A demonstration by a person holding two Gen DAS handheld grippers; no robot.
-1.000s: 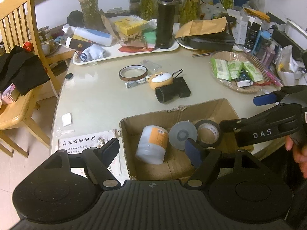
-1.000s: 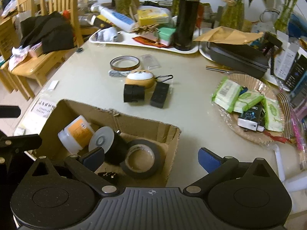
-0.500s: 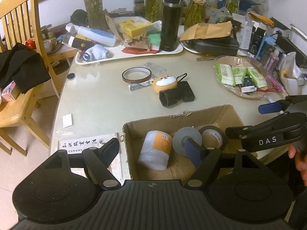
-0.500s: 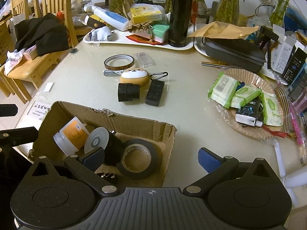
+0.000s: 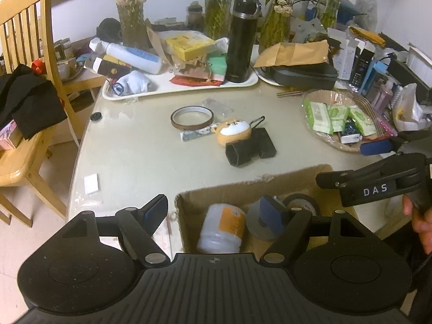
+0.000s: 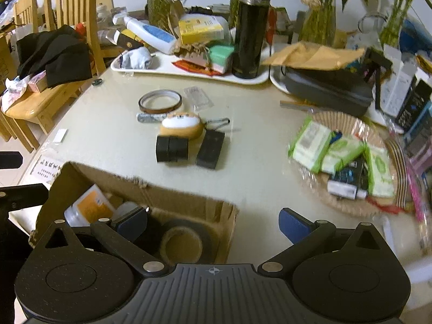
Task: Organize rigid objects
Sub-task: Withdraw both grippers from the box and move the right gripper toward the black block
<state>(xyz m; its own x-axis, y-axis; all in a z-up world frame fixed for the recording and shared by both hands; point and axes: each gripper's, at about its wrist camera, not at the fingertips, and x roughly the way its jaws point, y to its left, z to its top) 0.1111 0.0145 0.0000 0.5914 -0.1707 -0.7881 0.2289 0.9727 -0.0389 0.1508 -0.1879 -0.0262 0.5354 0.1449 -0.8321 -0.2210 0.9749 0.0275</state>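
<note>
Grippers, left (image 5: 216,212) and right (image 6: 213,224), hover open and empty over brown cardboard box (image 5: 243,186) holding white orange-labelled plastic jar (image 5: 222,226).

Black flask (image 5: 242,39) stood upright on white tray (image 5: 189,87); wet-wipe packs (image 6: 337,151) heaped in woven basket (image 6: 348,205); black cloth (image 5: 24,102) draped over wooden chair (image 5: 24,54).

cardboard box (image 6: 189,197), black tape roll (image 6: 186,240), tabletop (image 6: 256,167)
</note>
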